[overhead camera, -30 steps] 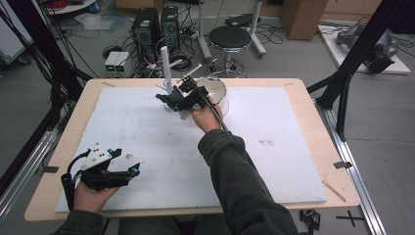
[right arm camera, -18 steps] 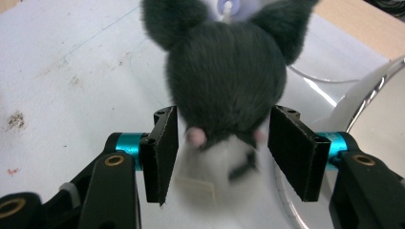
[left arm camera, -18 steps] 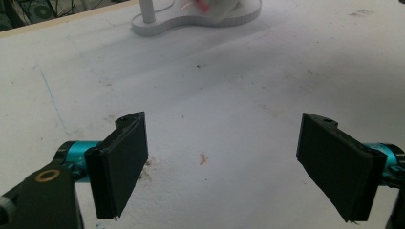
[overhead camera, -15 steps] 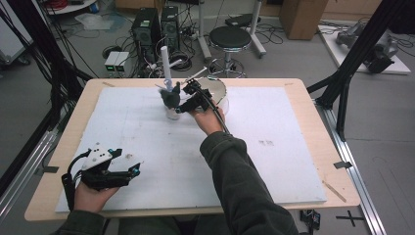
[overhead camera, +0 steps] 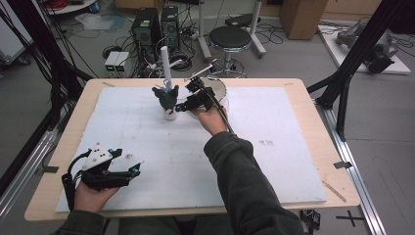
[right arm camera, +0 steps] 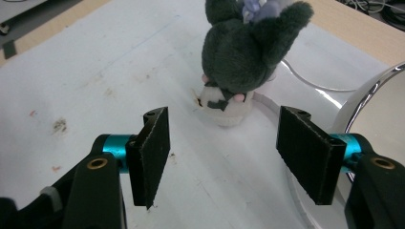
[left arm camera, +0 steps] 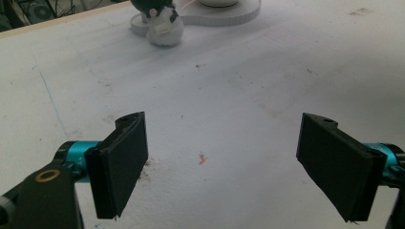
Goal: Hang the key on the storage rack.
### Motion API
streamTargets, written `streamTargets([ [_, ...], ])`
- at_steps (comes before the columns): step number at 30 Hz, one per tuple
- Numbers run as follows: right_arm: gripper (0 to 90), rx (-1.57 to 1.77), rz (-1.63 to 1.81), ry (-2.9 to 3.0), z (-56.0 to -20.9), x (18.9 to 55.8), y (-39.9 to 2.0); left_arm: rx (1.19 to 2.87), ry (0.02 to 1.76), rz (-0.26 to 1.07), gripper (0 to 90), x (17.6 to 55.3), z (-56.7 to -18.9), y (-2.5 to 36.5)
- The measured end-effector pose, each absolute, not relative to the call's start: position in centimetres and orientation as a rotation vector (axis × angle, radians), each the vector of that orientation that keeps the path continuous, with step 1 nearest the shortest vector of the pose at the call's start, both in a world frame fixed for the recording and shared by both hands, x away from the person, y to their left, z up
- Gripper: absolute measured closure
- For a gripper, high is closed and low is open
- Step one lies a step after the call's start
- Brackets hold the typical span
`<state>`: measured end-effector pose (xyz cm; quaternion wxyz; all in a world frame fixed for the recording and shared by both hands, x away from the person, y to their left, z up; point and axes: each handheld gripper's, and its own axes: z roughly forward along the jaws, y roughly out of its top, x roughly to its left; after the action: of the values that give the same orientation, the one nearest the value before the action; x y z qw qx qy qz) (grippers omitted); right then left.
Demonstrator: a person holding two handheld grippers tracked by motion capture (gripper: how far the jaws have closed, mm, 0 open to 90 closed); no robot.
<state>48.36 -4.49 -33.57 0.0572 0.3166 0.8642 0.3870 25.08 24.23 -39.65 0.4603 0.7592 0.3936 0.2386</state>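
The dark plush toy (overhead camera: 167,97) is standing upright on the white mat (overhead camera: 274,147) at the far side of the bench (overhead camera: 303,88), on a small white base. It is sitting straight ahead of my right hand-held gripper (right arm camera: 222,157), just past the tips. Its jaws have just been opening, and nothing is sitting between them. My left hand-held gripper (left arm camera: 224,162) is resting well apart, near the front edge, wide open and empty. A shiny bowl (overhead camera: 218,88) is sitting beside my right hand.
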Motion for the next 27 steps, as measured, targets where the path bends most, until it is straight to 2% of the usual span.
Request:
streamTargets([
  [10, 31.7, 0.95, 1.229, 2.609, -32.8, 47.5, -5.5, 1.872, 0.964, 0.584, 18.3, 25.1, -39.7, 24.0],
  [27, 28.1, 0.995, 1.264, 2.605, -34.0, 46.8, -7.6, 1.873, 0.963, 0.582, 18.3, 25.1, -39.7, 23.9],
])
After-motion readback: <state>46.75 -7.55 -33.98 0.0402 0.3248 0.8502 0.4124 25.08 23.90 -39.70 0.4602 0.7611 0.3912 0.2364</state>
